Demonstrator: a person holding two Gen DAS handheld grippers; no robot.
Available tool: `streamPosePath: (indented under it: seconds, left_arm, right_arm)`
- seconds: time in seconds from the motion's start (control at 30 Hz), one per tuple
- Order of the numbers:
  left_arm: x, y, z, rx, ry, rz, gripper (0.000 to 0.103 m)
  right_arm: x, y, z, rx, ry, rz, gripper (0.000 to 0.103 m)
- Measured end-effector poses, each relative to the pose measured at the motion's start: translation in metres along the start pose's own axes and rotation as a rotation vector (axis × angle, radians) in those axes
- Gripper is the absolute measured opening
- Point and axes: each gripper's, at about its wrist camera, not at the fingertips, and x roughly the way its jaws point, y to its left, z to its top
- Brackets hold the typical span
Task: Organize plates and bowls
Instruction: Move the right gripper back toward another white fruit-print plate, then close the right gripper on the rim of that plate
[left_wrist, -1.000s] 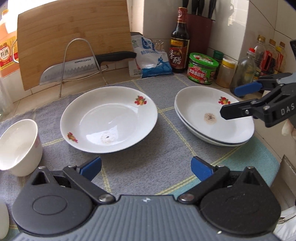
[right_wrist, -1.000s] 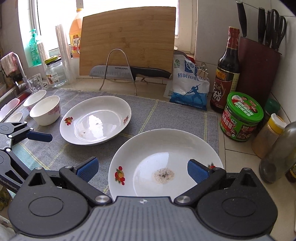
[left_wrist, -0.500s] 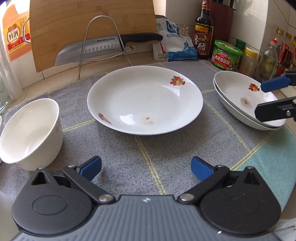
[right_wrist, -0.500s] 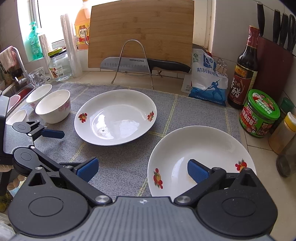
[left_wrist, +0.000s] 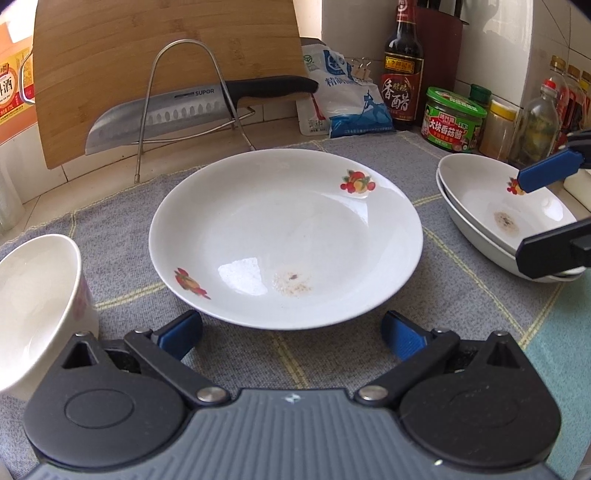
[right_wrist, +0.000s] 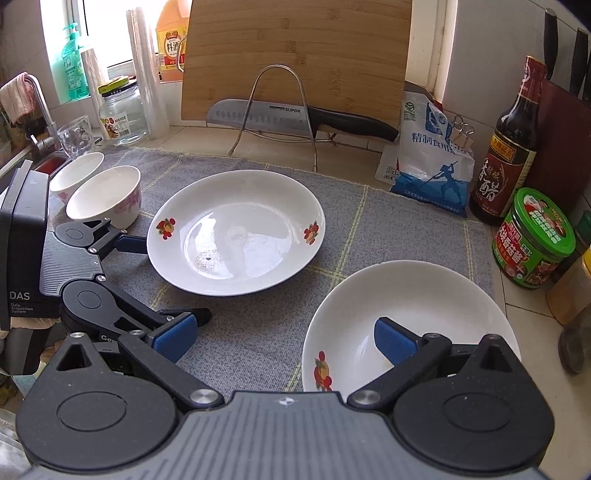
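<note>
counter (right_wrist: 524, 332): tiled, pale
mat (right_wrist: 258, 332): grey, spread on counter
on mat: plate (right_wrist: 236, 232), stacked plates (right_wrist: 406, 306), bowls (right_wrist: 107, 195)

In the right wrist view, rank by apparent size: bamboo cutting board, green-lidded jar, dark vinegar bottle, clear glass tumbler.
1. Bamboo cutting board
2. Dark vinegar bottle
3. Green-lidded jar, nearer the camera, so unsure against the bottle
4. Clear glass tumbler

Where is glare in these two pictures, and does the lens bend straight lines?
Left wrist view: a bright patch of glare lies on the white fruit-patterned plate; the bamboo cutting board shows bowed edges. Right wrist view: broader reflections cover the same plate, the window is overexposed, and the tiled wall curves.
</note>
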Motion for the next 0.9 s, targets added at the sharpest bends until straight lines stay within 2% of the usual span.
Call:
streamPosePath:
  seconds: [0.23, 0.47, 0.77, 0.9]
  left_arm:
    - [0.002, 0.002, 0.001, -0.001, -0.02, -0.003, 0.103]
    - [0.002, 0.003, -0.001, -0.015, -0.042, 0.007, 0.103]
    - [0.002, 0.0, -0.002, -0.025, -0.047, 0.024, 0.103]
    - [0.002, -0.001, -0.002, -0.026, -0.043, 0.026, 0.103]
  right_arm:
    - [0.027, -0.009, 0.041, -0.084, 0.01, 0.083, 0.103]
    - [0.07, -0.018, 0.079, -0.159, 0.081, 0.174, 0.103]
    - [0.126, -0.025, 0.104, -0.236, 0.191, 0.259, 0.103]
    - [0.147, -0.032, 0.11, -0.219, 0.235, 0.31, 0.103]
